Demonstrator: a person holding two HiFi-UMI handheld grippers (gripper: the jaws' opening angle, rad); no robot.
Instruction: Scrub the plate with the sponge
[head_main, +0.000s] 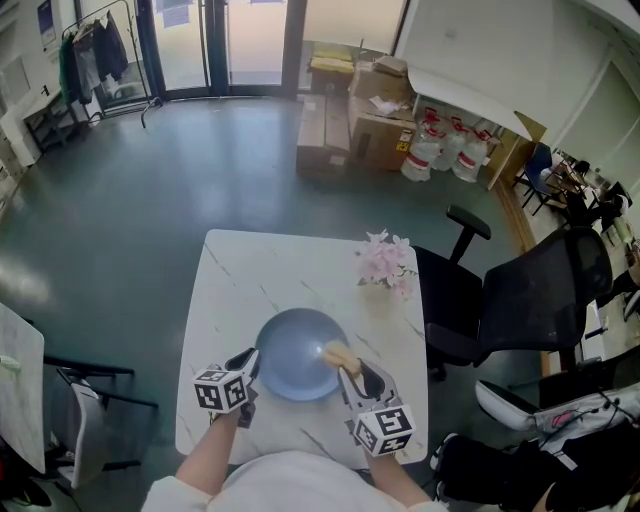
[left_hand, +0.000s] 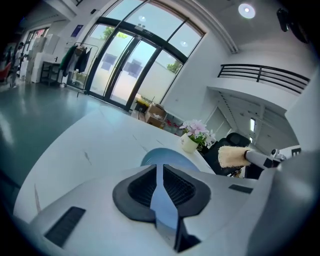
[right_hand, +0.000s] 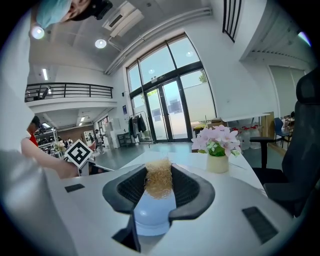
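A round blue plate (head_main: 296, 372) lies on the white marble table (head_main: 260, 275), near its front edge. My left gripper (head_main: 250, 364) is shut on the plate's left rim; in the left gripper view the blue rim (left_hand: 163, 199) runs between the closed jaws. My right gripper (head_main: 348, 368) is shut on a yellow fibrous sponge (head_main: 337, 353) over the plate's right side. In the right gripper view the sponge (right_hand: 158, 179) sits between the jaws with the plate (right_hand: 149, 216) right beneath it. The left gripper view shows the sponge (left_hand: 231, 156) off to the right.
A small pot of pink flowers (head_main: 386, 264) stands on the table's far right part. Black office chairs (head_main: 520, 300) are close to the table's right side. Cardboard boxes (head_main: 350, 125) and jugs sit across the floor.
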